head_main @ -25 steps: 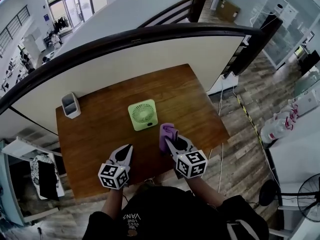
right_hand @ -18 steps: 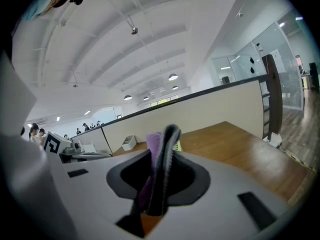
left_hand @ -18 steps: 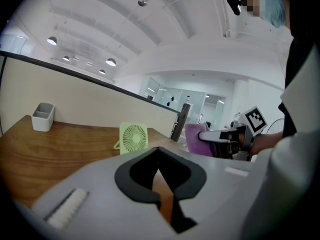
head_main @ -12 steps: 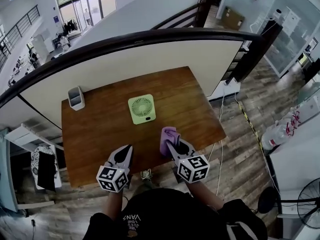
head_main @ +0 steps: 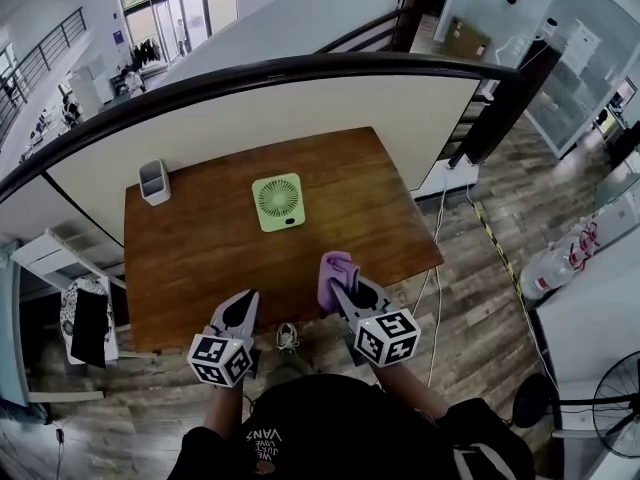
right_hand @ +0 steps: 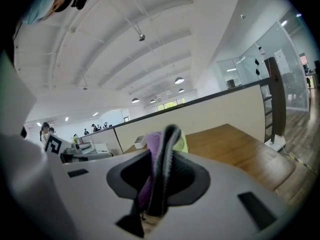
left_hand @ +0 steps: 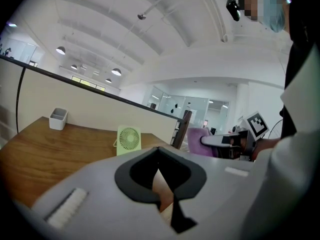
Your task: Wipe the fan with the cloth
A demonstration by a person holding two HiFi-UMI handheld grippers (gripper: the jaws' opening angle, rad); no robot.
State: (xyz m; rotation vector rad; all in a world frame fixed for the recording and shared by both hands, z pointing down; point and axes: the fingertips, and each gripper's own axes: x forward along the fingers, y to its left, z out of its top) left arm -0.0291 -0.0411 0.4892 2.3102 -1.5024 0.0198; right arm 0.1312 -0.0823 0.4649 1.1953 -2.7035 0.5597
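Since the earlier head-view frames, both grippers have been drawn back toward the person. The fan is now seen farther up the wooden table, well apart from them.

In the head view, the left gripper and the right gripper are held side by side at the table's near edge, partly over the floor. The purple cloth is pinched in the right gripper and sticks up past its tips, touching nothing else. The green fan stands upright near the middle of the table, and a small white holder is set near the far left corner. "VANS" is printed on the dark shirt and is read upside down; the smaller lines beside it cannot be made out. Only square markers are carried on the gripper cubes, with no words.

In the left gripper view, the jaws are pressed together with nothing between them. The fan is seen ahead across the table, and no label on it can be read.

In the right gripper view, the jaws are clamped on the cloth, which hides most of the fan.

As a judgement, the cloth is secured but no wiping contact is shown. Whether the fan has already been wiped cannot be told.
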